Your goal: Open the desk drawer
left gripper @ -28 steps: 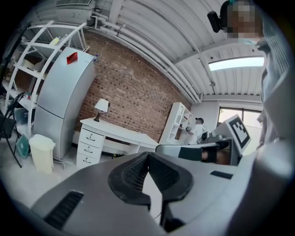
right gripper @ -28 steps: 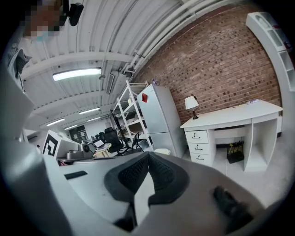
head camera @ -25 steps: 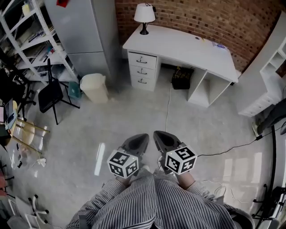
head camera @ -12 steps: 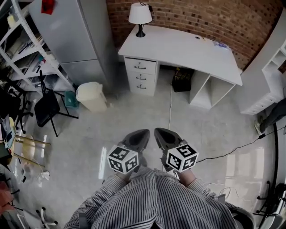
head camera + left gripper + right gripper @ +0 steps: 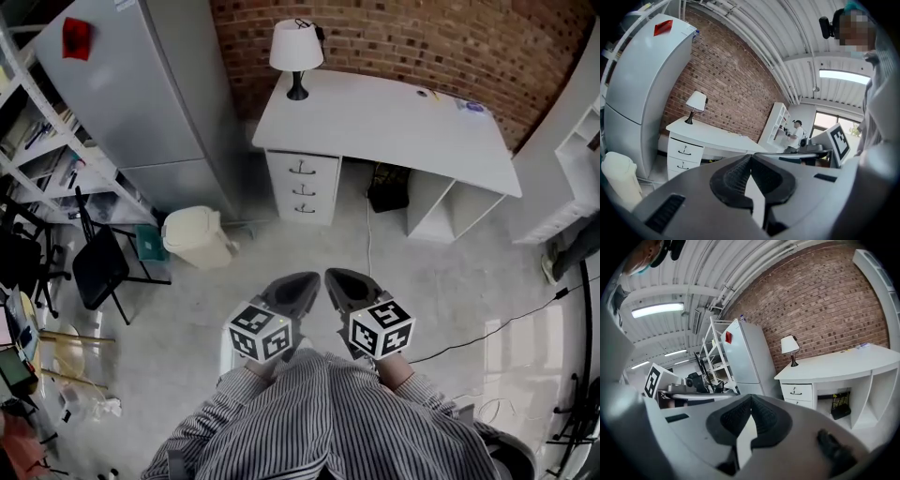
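A white desk stands against the brick wall, with a stack of three closed drawers under its left end; each drawer has a small dark handle. The desk and drawers show at the left of the left gripper view, and the drawers at mid right of the right gripper view. My left gripper and right gripper are held side by side low in the head view, both shut and empty, well short of the desk.
A table lamp stands on the desk's left end. A grey fridge and a cream bin are left of the drawers. A folding chair and shelves stand further left. A cable runs over the floor; a white shelf unit is at right.
The desk and drawers have come lower and closer in the head view, and the fridge fills more of the upper left. Both grippers keep the same place in front of the body.
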A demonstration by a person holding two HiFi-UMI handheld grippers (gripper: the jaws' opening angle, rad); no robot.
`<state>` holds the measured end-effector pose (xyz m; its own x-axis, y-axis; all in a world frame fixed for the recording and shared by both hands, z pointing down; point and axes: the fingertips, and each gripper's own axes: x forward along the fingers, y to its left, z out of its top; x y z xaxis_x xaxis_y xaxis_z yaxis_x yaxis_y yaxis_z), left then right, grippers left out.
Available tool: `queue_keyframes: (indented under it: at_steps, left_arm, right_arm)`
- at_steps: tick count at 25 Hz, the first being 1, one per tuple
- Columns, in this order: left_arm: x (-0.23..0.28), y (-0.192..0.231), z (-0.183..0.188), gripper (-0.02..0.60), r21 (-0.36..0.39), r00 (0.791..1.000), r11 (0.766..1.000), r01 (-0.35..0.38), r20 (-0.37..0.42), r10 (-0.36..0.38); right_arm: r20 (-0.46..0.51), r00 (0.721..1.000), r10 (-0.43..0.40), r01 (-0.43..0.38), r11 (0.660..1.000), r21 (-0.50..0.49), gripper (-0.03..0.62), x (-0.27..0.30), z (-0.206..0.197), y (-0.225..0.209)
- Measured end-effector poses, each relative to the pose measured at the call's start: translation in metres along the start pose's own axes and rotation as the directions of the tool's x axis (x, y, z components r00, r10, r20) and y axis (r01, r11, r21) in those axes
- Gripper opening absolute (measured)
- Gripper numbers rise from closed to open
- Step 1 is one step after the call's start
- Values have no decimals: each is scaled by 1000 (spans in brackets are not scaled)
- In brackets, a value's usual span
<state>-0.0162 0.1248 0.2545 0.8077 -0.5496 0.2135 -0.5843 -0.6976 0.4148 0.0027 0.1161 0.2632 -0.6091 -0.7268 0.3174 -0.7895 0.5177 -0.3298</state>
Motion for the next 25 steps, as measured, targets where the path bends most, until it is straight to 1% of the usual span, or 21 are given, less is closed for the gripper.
queue_keyframes:
  at_steps: [3,5,8,12,15,18,22,25]
  left_arm:
    - [9,25,15,12,10,1000,1000,9,-8,-9]
    - [15,39,19,12,5,1000,1000,15,-7,-15]
    - [24,55,17,12,-20,1000,1000,24,-19,-24]
    - [35,70,11,12,-58,999,998,25,-45,-28]
    - [42,82,10,12,-74,998,997,24,-53,-28]
    - [50,96,10,12,-87,998,996,11,-60,-16]
    - [65,124,21,12,-108,998,994,-17,-57,11]
    - [77,145,24,12,-120,996,992,-32,-82,22]
  right_arm:
    - [13,1000,-19,19,1000,6,17,25,16,-8]
    - [6,999,-40,40,999,10,17,38,19,-15]
    - [-41,996,-77,78,997,19,17,52,12,-26]
    - [-67,994,-84,87,995,41,17,66,10,-37]
    - [-98,990,-97,99,995,24,17,79,9,-47]
    - [-119,989,-86,89,996,21,17,96,9,-57]
    - [-125,991,-55,59,998,24,17,127,19,-71]
    - [-136,990,-37,38,999,-1,17,153,29,-84]
